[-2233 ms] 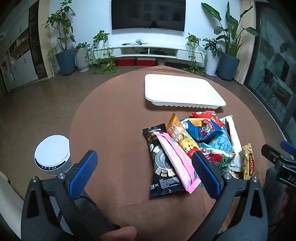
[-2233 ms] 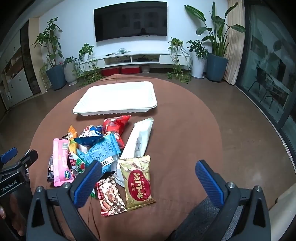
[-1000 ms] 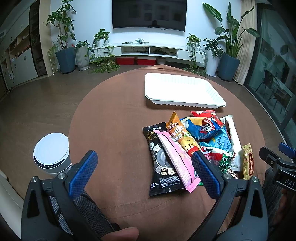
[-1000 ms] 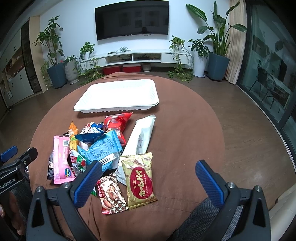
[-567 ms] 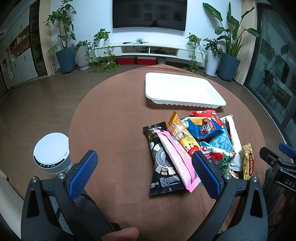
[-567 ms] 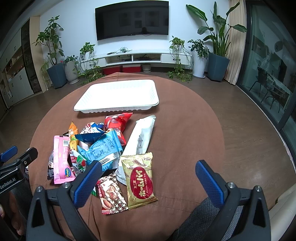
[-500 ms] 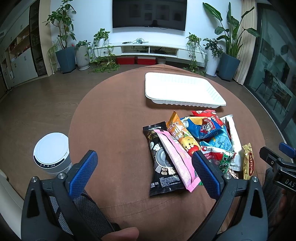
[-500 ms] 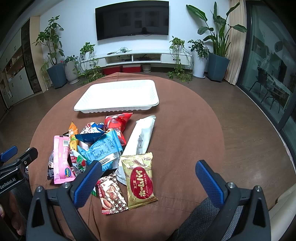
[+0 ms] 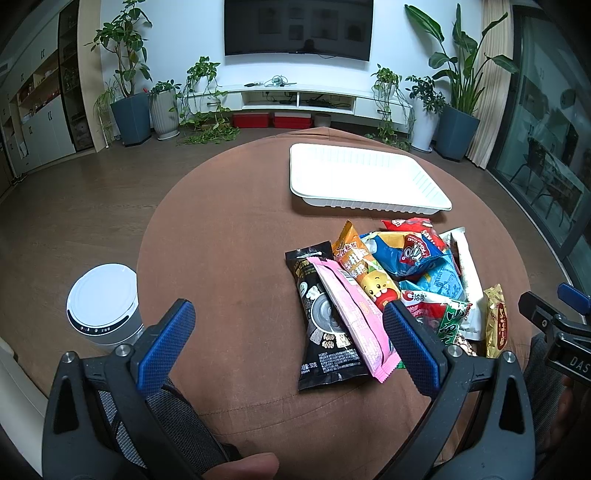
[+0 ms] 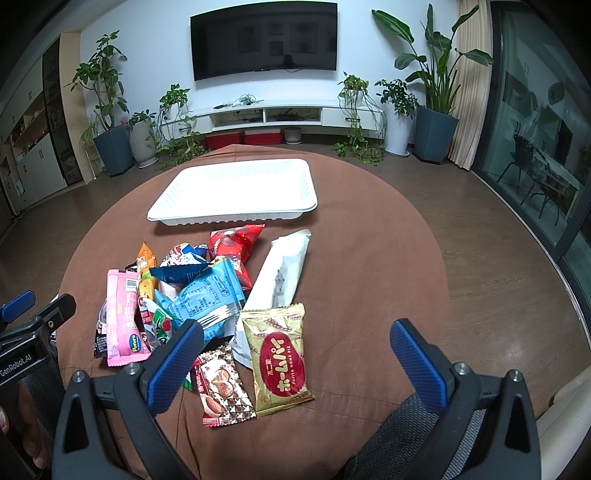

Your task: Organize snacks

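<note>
Heap of snack packets (image 10: 207,295) on near half of round table w/ brown cloth (image 10: 369,258), just short of empty white ribbed plastic tray (image 10: 236,192) at far side; tray's long axis runs left-right. Long white wrapper (image 10: 282,271) at heap's right edge, long axis pointing toward tray, slightly tilted right. Gold "Home Pie" packet (image 10: 279,356) nearest, upright lengthwise, overlapping white wrapper's near end. Pink flat packet (image 9: 354,317) lying over black packet (image 9: 321,321) on heap's left, both angled diagonally. Left gripper (image 9: 288,339) and right gripper (image 10: 295,360) both spread wide, blue pads bare, gripping nothing, hovering at table's near edge. Wood floor, wall TV (image 9: 297,27), potted plants, white round bin (image 9: 103,304) on floor at left.
</note>
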Demonstrator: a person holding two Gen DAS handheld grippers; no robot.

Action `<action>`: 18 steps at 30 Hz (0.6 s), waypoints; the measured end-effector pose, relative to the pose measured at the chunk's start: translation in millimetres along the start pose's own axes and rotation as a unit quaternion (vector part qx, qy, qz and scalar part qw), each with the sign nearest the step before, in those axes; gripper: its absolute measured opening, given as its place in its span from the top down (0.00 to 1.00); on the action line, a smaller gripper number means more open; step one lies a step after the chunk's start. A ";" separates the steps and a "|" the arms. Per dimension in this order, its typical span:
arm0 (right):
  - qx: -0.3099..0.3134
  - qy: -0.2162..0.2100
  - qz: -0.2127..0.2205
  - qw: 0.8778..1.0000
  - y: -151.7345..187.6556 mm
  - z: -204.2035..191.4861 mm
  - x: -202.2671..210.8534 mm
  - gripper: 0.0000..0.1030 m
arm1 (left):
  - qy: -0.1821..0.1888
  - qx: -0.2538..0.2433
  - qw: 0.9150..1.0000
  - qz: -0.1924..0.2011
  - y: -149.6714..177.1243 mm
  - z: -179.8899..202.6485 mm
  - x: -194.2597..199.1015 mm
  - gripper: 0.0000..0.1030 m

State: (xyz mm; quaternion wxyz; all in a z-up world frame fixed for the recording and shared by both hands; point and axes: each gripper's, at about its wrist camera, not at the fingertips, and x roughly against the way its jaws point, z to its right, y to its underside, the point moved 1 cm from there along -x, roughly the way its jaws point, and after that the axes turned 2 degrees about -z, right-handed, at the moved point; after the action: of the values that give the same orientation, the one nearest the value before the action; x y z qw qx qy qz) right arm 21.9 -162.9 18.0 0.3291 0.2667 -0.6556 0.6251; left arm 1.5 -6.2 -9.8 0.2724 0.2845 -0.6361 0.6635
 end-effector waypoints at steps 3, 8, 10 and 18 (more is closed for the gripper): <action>0.000 0.000 0.000 1.000 0.2 -0.2 0.1 0.00 | -0.001 0.000 1.000 -0.001 0.9 0.3 -0.7 0.00; 0.001 0.000 0.000 1.000 0.1 0.0 0.1 0.00 | -0.002 0.000 1.000 -0.002 1.4 0.3 -2.0 0.00; 0.001 0.000 -0.001 1.000 0.3 -0.2 0.0 0.00 | -0.002 0.000 1.000 -0.002 1.6 0.4 -2.7 0.00; -0.008 -0.020 -0.007 1.000 -1.2 2.9 -0.6 0.00 | 0.006 -0.009 1.000 -0.006 1.9 -0.9 -3.9 0.00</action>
State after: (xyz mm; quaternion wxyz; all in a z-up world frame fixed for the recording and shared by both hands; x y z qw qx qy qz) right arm 22.9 -165.9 18.3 0.3220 0.2810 -0.6653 0.6122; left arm 2.7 -5.4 -14.0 0.2822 0.2820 -0.6386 0.6581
